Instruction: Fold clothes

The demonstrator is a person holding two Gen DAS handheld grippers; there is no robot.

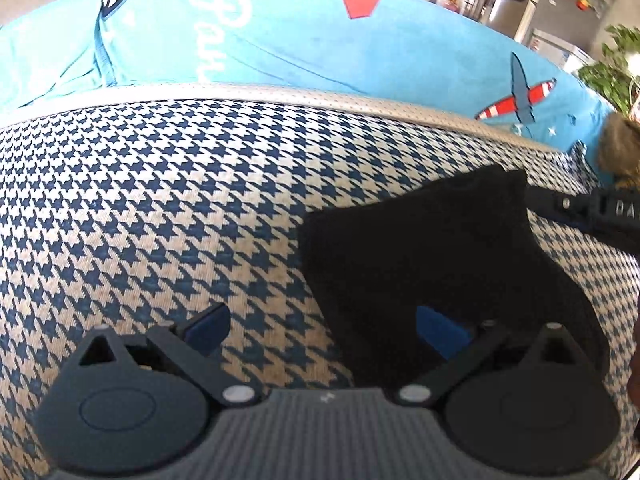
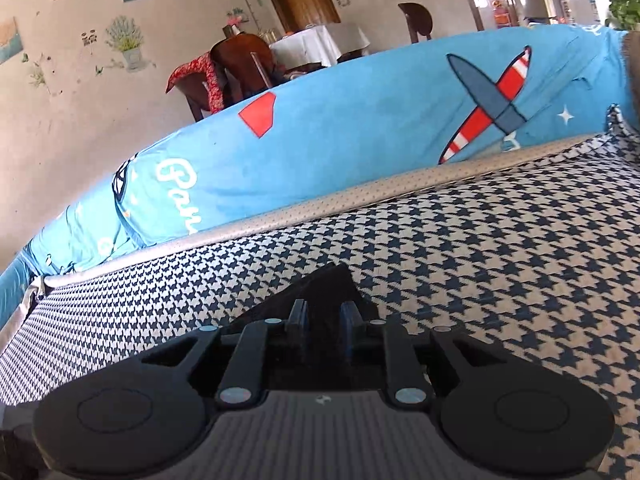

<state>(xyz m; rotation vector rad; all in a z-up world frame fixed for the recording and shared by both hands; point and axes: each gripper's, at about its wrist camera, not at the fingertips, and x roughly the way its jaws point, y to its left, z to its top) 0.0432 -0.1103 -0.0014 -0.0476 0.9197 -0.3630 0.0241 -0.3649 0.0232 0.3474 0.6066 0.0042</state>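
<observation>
While left tool [image 1: 324, 330] gapes, right tool [image 2: 325, 316] pinches black cloth [image 2: 320, 284].

We see a black garment [image 1: 420, 248] on a navy-and-cream houndstooth cushion [image 1: 160, 200] w/ beige perforated trim [image 2: 360, 196]. Behind it, a bright blue cover [image 2: 360, 120] w/ white script, a red shape & a red/white-striped plane w/ grey-blue wings. Both grippers: black, blue pads [image 1: 440, 330].

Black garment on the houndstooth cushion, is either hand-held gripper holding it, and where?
The right hand-held gripper is shut on a corner of the black garment; the left hand-held gripper is open, holding nothing.
</observation>
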